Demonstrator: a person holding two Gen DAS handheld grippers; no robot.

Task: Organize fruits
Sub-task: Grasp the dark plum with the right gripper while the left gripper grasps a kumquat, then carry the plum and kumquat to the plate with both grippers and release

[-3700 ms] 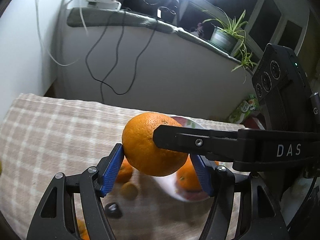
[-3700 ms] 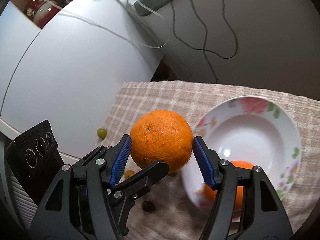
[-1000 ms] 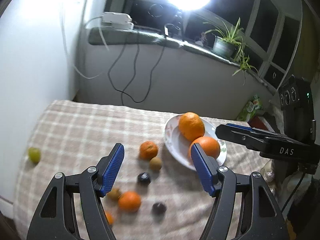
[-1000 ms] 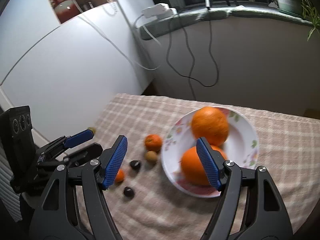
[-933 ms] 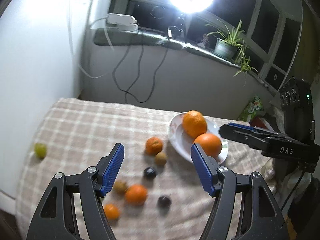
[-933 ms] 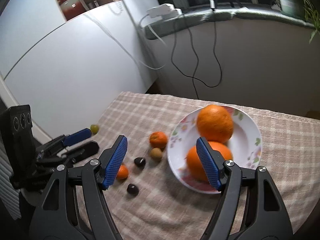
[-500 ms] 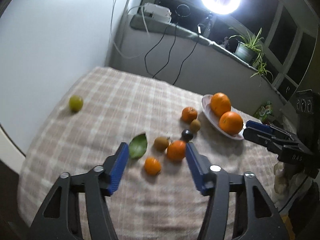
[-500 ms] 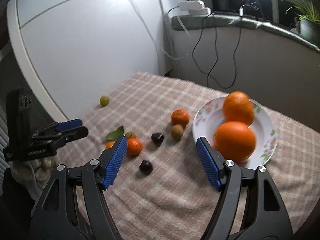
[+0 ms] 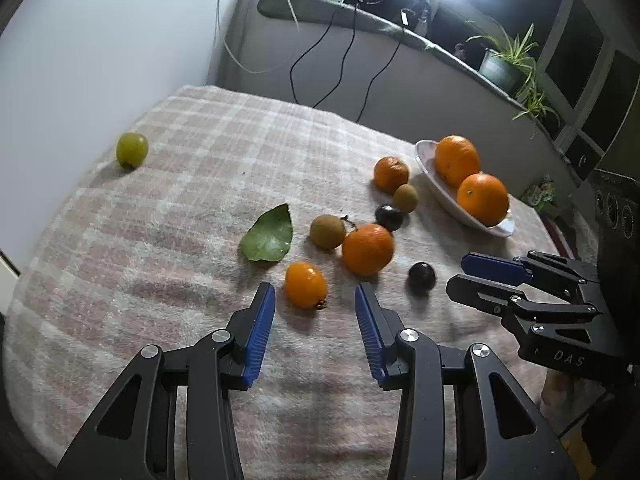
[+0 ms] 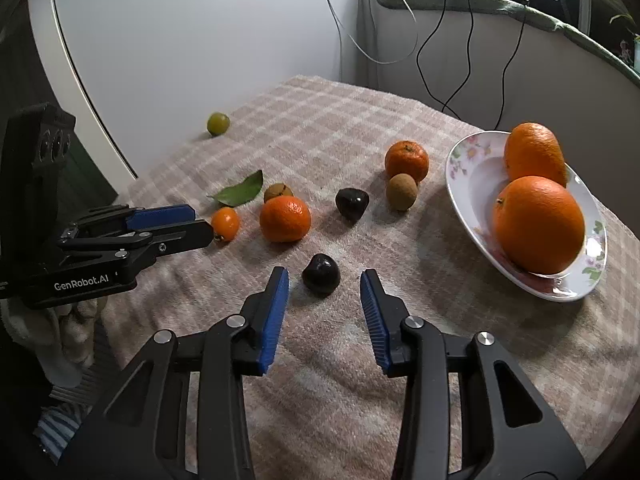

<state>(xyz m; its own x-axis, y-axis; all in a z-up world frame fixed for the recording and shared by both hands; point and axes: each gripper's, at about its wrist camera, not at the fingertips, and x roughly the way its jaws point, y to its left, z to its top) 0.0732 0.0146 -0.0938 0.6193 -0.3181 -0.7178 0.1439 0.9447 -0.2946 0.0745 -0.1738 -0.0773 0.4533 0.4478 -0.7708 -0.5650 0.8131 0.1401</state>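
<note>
1. Counter (image 10: pixel 400 380) covered by a pink and beige checked cloth (image 9: pixel 224 132).
2. Floral plate (image 10: pixel 468 172) at the right side, carrying two large oranges (image 10: pixel 538 224).
3. Just left of the plate: a mandarin (image 10: pixel 406 160) with a small brown fruit (image 10: pixel 401 191) touching or nearly touching it.
4. Two dark fruits: one (image 10: pixel 352 204) near the brown fruit, the other (image 10: pixel 321 274) nearer the cameras.
5. Mid-cloth: a second mandarin (image 10: pixel 285 218), another brown fruit (image 10: pixel 278 191) just behind it, a green leaf (image 10: pixel 240 194) and a small oval orange fruit (image 10: pixel 225 223).
6. Well apart at the far left edge: a lone green fruit (image 10: pixel 218 123).
</note>
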